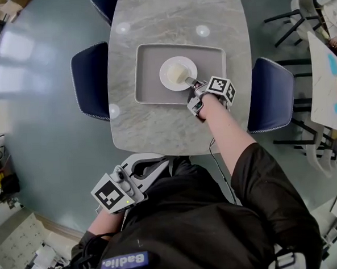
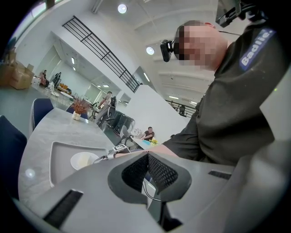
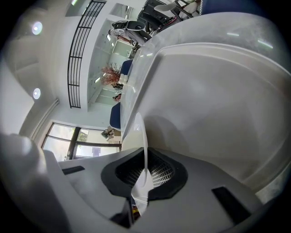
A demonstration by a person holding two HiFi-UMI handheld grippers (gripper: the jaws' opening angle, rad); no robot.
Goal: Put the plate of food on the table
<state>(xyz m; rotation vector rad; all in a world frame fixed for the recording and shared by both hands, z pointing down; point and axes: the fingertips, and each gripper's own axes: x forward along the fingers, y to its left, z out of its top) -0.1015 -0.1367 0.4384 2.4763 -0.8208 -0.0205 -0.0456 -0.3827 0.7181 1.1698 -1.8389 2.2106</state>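
Observation:
A white plate (image 1: 168,79) with a pale piece of food (image 1: 178,73) lies in a grey tray (image 1: 148,88) on the marble table (image 1: 167,17). My right gripper (image 1: 191,82) is shut on the plate's near right rim. In the right gripper view the thin plate rim (image 3: 145,136) runs edge-on between the closed pads of the right gripper (image 3: 144,170), over the tray floor (image 3: 218,113). My left gripper (image 1: 160,162) hangs low by my body, off the table's near edge. In the left gripper view the left gripper (image 2: 148,157) is shut on nothing, with the plate (image 2: 83,160) far off.
Dark blue chairs stand at the table's left (image 1: 91,79), right (image 1: 271,93) and far end (image 1: 104,1). Another table (image 1: 327,81) with chairs is at the right edge. The tray's raised rim surrounds the plate. A flower pot (image 2: 76,114) stands on the table's far part.

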